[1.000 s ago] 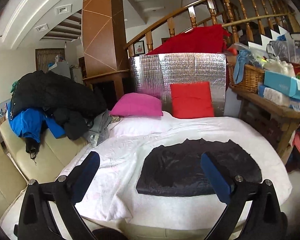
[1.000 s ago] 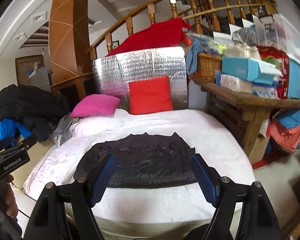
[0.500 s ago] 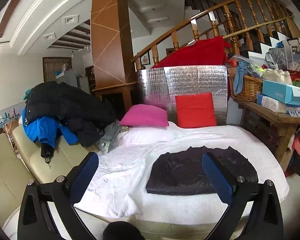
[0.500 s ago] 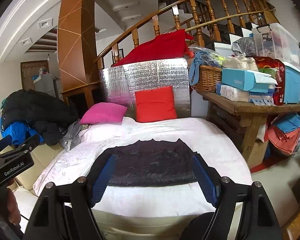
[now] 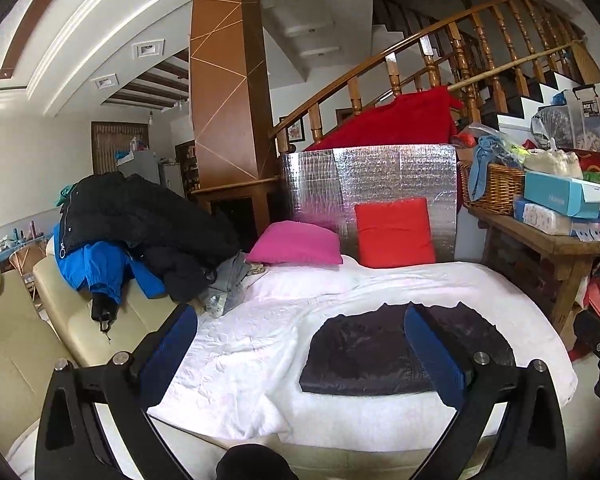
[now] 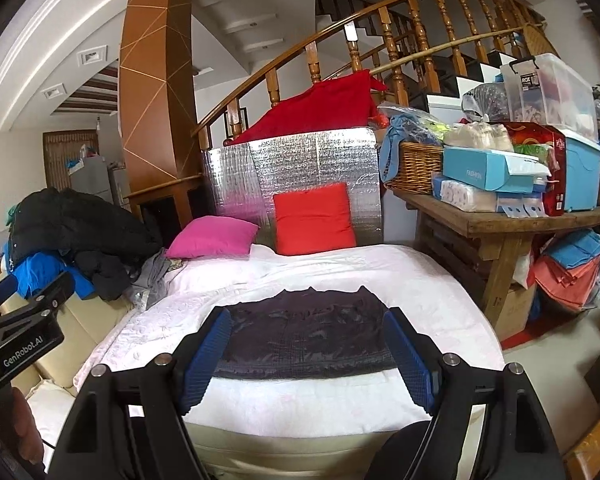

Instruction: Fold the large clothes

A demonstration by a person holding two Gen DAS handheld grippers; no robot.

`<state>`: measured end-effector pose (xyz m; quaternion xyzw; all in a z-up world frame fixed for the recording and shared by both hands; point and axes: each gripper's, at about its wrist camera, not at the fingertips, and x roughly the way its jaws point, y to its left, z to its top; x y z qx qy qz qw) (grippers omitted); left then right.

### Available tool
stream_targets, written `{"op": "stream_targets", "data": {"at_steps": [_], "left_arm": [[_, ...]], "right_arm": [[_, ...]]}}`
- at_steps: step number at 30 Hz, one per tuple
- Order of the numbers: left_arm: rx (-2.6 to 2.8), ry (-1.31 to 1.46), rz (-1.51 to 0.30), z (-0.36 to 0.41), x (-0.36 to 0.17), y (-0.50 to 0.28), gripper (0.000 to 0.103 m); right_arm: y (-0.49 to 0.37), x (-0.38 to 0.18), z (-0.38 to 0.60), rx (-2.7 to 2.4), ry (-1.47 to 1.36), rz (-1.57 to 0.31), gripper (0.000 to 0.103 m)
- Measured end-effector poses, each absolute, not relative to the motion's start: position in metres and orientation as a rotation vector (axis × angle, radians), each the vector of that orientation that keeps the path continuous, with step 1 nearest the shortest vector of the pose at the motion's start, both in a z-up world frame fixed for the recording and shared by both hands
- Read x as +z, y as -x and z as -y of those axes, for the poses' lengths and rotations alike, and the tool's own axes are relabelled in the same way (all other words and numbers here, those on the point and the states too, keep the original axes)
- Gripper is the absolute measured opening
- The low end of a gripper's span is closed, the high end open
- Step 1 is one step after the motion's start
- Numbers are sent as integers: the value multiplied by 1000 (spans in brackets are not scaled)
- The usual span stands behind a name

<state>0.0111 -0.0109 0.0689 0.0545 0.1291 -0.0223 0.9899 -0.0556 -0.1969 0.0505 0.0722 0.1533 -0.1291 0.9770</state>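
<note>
A dark folded garment point(image 5: 364, 356) point(image 6: 308, 332) lies flat as a neat rectangle on the white bedspread point(image 5: 260, 332) point(image 6: 420, 280). My left gripper point(image 5: 300, 356) hangs open near the bed's front edge, back from the garment, with nothing between its blue pads. My right gripper point(image 6: 308, 356) is also open and empty, centred in front of the garment and clear of it. In the right wrist view the left gripper's black body point(image 6: 20, 340) shows at the left edge.
A pile of black and blue jackets point(image 5: 132, 232) point(image 6: 60, 236) rests on a cream sofa point(image 5: 28, 340) to the left. Pink point(image 5: 296, 244) and red point(image 5: 396, 232) cushions lean at the bed's head. A cluttered wooden table point(image 6: 500, 228) stands to the right.
Both grippers have drawn back and risen from the bed, so the folded garment looks smaller and farther off. Both stayed open and the garment has not moved.
</note>
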Motion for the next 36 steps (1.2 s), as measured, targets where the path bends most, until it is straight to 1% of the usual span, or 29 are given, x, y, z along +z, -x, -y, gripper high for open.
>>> {"op": "stream_targets", "data": {"at_steps": [16, 36], "left_arm": [[-35, -102, -265, 7, 66, -11, 103], [-28, -97, -271, 5, 66, -11, 103]], "right_arm": [[48, 47, 189, -236, -132, -343, 81], [46, 48, 190, -231, -136, -341, 81]]}}
